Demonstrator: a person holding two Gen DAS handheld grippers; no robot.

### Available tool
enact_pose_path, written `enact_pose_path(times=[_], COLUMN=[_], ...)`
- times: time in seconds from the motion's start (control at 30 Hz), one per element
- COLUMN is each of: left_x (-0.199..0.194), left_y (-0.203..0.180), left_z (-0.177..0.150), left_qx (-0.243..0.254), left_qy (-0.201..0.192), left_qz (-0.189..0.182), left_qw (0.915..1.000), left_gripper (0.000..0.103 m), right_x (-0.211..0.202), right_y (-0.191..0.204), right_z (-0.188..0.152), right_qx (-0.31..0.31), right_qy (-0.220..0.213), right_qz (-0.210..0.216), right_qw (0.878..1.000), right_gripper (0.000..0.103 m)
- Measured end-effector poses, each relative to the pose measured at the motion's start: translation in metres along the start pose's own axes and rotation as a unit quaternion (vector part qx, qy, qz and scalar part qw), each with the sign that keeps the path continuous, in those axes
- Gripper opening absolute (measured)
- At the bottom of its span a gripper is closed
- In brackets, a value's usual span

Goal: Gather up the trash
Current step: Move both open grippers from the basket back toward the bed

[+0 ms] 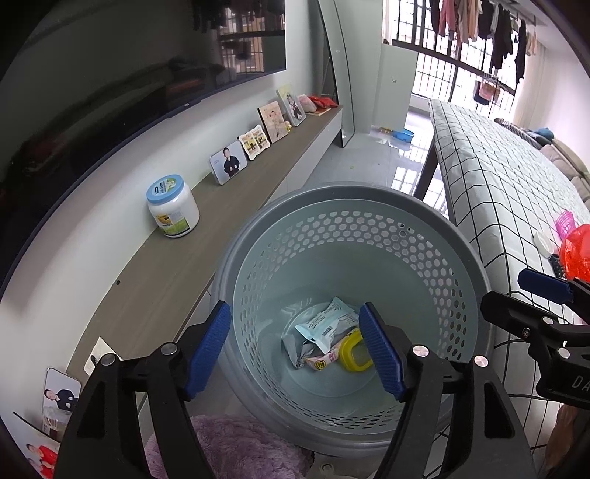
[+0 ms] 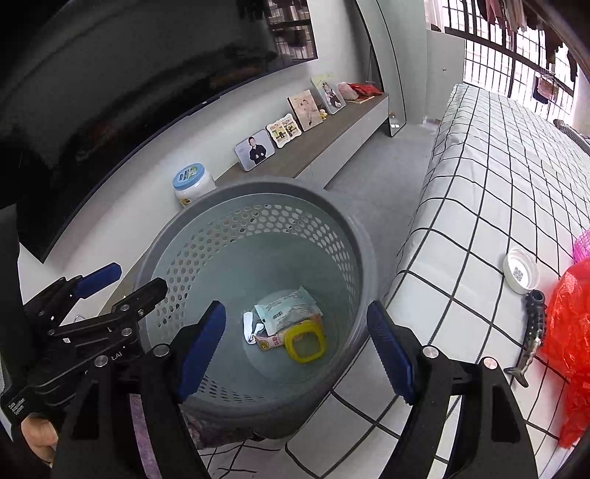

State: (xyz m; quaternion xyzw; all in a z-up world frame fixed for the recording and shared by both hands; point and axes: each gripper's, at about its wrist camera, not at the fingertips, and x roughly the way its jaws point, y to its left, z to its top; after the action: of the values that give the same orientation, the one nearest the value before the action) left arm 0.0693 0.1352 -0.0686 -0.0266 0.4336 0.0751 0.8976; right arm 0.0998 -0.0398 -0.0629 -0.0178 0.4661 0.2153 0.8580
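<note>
The table [image 2: 497, 191], draped in a white black-grid cloth, carries a white lid [image 2: 520, 270], a dark toy fish [image 2: 531, 339] and a red plastic bag [image 2: 569, 350].

Matt perforated plastic basket [image 1: 424, 258], glossy foil wrappers [image 1: 324, 328], checked cloth cover [image 2: 497, 191], wood-grain shelf [image 1: 221, 210]

Along the wall we see a long wooden shelf [image 1: 228, 206] beneath a dark television screen [image 1: 110, 66]. On it stands a white jar with a pale blue lid [image 1: 172, 206], then a row of framed photographs [image 1: 228, 162] leaning against the wall. At the far end we note a tall mirror [image 1: 341, 73] and barred windows [image 1: 453, 66] hung with clothes [image 1: 490, 25]. A purple fluffy cushion [image 1: 228, 449] lies lowest.
</note>
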Motion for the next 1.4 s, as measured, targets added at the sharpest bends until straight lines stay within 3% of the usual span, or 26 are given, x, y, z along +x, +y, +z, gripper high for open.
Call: enact_pose_path(times=[0.73, 1.13, 1.4], left_x=[-0.028, -0.05, -0.061], left_y=[-0.014, -0.063, -0.101], left_z=[0.009, 0.004, 0.001], left_qx=[0.006, 0.04, 0.057], left_qy=[-0.02, -0.03, -0.029], left_qz=[-0.021, -0.041, -0.073], left_qw=[0.9996, 0.9979, 0.9953], left_gripper=[0.077, 0.082, 0.085], right_x=[-0.059, -0.094, -0.13], right_y=[-0.037, -0.071, -0.109], right_z=[-0.03, -0.064, -0.093], right_qx=[0.06, 0.096, 0.119], right_qy=[-0.031, -0.047, -0.058], right_qz=[-0.03, -0.03, -0.064], right_qw=[0.997, 0.994, 0.989], right_gripper=[0.076, 0.076, 0.076])
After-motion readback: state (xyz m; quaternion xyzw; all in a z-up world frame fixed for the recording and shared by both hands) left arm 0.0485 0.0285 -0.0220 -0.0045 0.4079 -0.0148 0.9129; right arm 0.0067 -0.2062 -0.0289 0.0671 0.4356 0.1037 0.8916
